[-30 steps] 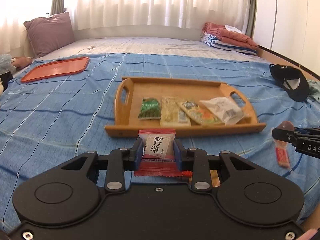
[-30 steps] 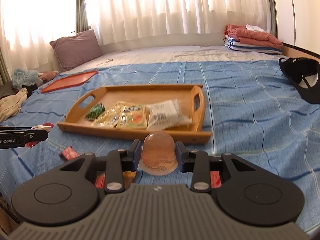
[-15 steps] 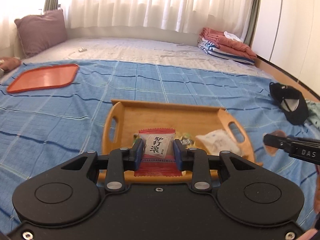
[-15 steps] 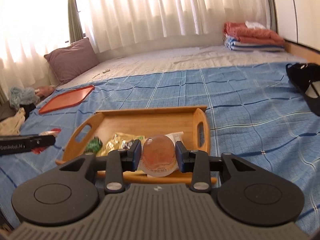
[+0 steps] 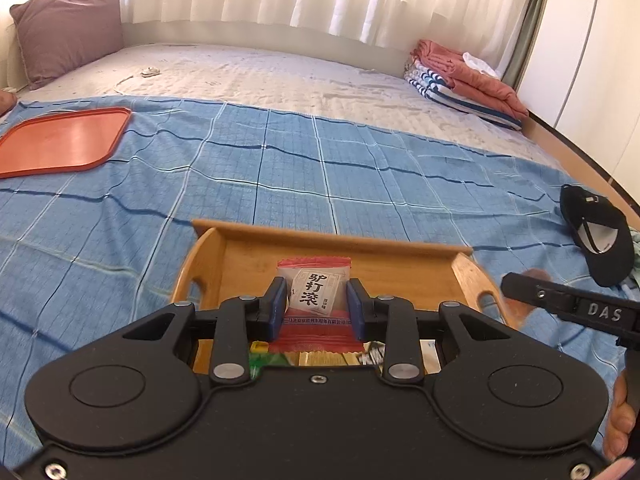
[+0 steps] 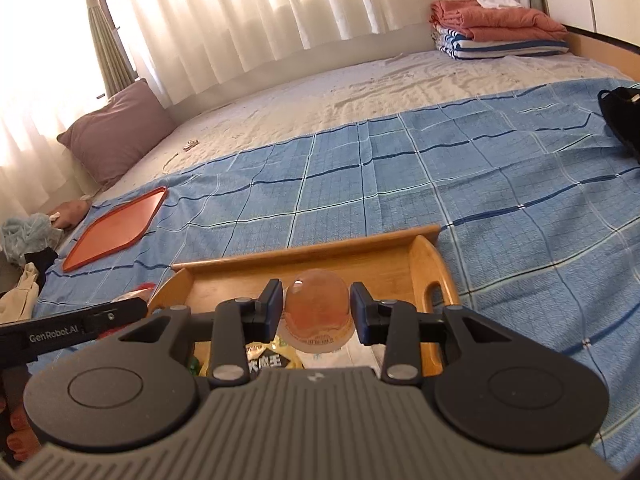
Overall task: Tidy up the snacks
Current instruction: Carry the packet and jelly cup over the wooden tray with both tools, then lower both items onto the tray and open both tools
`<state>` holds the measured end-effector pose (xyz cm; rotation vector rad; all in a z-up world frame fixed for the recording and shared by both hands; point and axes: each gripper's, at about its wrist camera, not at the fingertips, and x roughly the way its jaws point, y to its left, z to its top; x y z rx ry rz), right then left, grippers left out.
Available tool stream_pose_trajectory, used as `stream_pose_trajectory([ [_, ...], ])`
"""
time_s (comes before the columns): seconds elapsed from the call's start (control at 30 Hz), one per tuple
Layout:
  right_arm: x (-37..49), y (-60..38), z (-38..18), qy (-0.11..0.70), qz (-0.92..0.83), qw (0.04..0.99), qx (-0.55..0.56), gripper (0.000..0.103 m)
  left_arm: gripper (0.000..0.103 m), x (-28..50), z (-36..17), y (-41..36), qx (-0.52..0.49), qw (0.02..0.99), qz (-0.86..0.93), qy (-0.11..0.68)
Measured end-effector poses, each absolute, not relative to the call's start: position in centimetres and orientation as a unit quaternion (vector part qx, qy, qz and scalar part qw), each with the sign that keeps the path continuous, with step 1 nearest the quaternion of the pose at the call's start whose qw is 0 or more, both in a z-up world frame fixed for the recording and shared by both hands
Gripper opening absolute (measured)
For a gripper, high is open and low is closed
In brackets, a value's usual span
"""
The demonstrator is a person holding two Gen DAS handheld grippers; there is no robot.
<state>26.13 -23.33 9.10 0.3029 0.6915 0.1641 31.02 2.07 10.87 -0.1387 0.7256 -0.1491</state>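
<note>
On my far left the orange tray [image 5: 60, 144] lies flat on the blue checked bedspread [image 5: 280, 176], well apart from everything I am handling, with the mauve pillow [image 5: 66, 30] behind it against the curtain.

Moving right, my left gripper [image 5: 316, 304] has its blue pads closed on the red-and-white snack packet [image 5: 314, 292], which stands upright between them with its printed face toward the camera. The packet hangs over the wooden tray [image 5: 340, 242], inside the far rim and between the two cut-out handles. Under the gripper body I see strips of other packets [image 5: 276, 358] lying on the tray floor, mostly hidden.

Right of that, my right gripper [image 6: 316, 308] grips the clear orange jelly cup [image 6: 316, 306] by its sides, dome up and wide rim down. The cup hovers above the same tray, nearer its right handle [image 6: 434, 292]. Below it a yellow-green packet with black lettering [image 6: 266, 358] and a white one [image 6: 352, 354] rest on the tray; I cannot tell whether the cup touches them.

In the left view the right gripper's finger reaches in from the edge, just beside the tray's right handle. Farther right a black cap [image 5: 598, 236] sits on the bedspread, and folded clothes [image 5: 464, 80] are stacked near the wall
</note>
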Motion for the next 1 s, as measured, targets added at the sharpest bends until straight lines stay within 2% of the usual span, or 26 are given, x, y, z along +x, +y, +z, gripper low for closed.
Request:
stream_pose_trajectory([
  [0.4,32.9,-19.2,4.6,0.377,0.075,0.921,0.065,0.041,0.031,37.8,5.2,0.9,-0.058,0.92,-0.071,0.381],
  [0.67,34.6,-18.9,1.7,0.394,0.063,0.916,0.05,0.041,0.031,40.0,1.7,0.8,-0.042,0.912,-0.073,0.403],
  [1.0,35.3,-18.7,0.4,0.403,0.063,0.913,0.027,0.041,0.032,40.8,0.7,1.3,-0.034,0.911,-0.07,0.406],
])
